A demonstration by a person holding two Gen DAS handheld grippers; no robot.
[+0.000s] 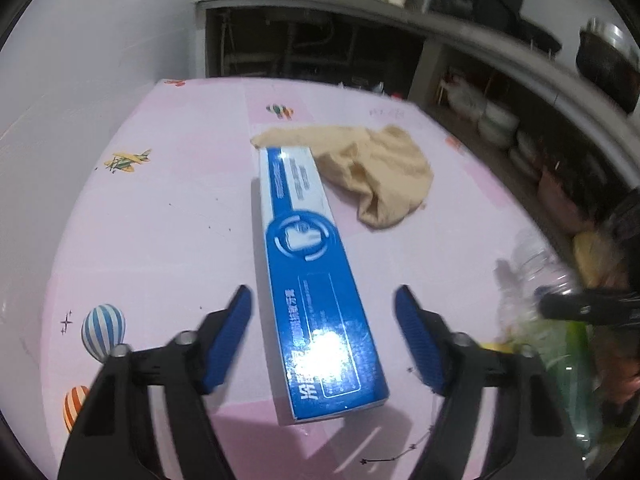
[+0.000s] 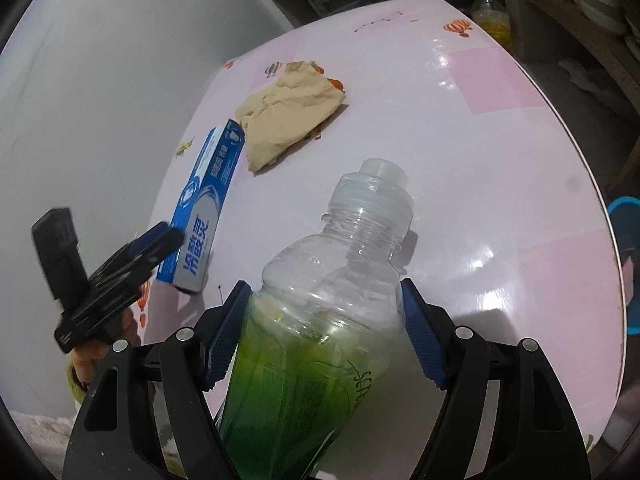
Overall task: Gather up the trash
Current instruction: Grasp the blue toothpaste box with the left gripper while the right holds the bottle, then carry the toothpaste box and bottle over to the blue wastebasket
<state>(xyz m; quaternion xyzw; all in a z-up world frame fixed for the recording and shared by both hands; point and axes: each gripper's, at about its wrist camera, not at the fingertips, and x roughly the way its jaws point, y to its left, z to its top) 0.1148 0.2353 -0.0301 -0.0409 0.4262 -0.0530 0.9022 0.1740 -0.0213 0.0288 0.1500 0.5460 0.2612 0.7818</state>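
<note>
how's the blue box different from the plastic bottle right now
The blue box lies flat on the pink table, while the plastic bottle is gripped by the right gripper. The box sits untouched between the open fingers of the left gripper. The box is opaque, long and flat; the bottle is clear and rounded with a green label. Both look like trash to collect.

We see a round table [image 1: 168,208] under a glossy pink cover printed with hot-air balloons and small planes, catching bright glare. Behind it stands a plain pale wall [image 1: 100,32]. A grey counter [image 1: 360,4] runs across the back, dark open shelving beneath it holding stacked white bowls [image 1: 496,120]. A dark pot [image 1: 608,60] sits on top at right, dimly lit
</note>
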